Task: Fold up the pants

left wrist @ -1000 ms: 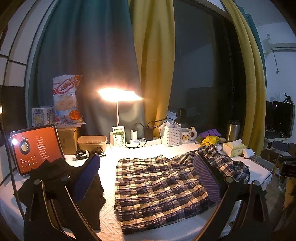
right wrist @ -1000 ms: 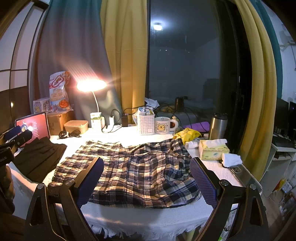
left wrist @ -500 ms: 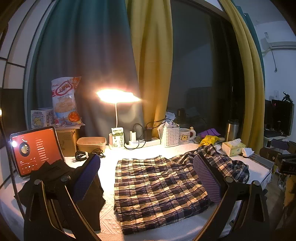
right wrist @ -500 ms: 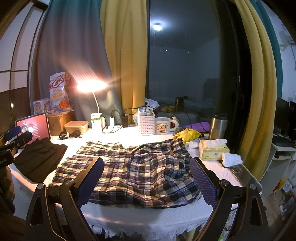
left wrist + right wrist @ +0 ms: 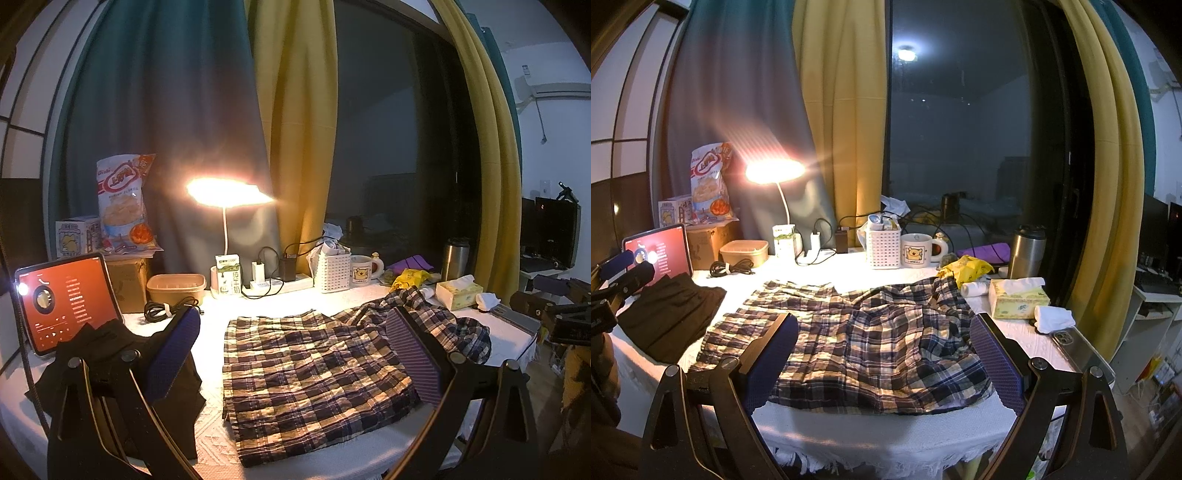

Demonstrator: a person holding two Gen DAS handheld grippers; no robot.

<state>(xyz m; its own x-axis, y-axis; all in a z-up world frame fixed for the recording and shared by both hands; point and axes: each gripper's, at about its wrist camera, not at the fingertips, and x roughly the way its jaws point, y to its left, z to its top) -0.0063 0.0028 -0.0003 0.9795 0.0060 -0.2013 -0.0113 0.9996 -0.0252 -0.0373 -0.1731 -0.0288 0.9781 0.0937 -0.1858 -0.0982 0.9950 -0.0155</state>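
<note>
Both hand-held grippers, left [image 5: 291, 360] and right [image 5: 884, 363], spread wide, empty, above crumpled plaid cotton pants [image 5: 857, 332]. Risk: single-layer pinch; dragged cloth nudging yellow tissue box [image 5: 1015, 299].

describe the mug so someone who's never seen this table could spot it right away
Start at the lit desk lamp at the back of the table and look right along the window. Past the white slotted basket stands the mug: white, with a yellow cartoon bear printed on its front, unlike the plain steel tumbler further right.
</note>
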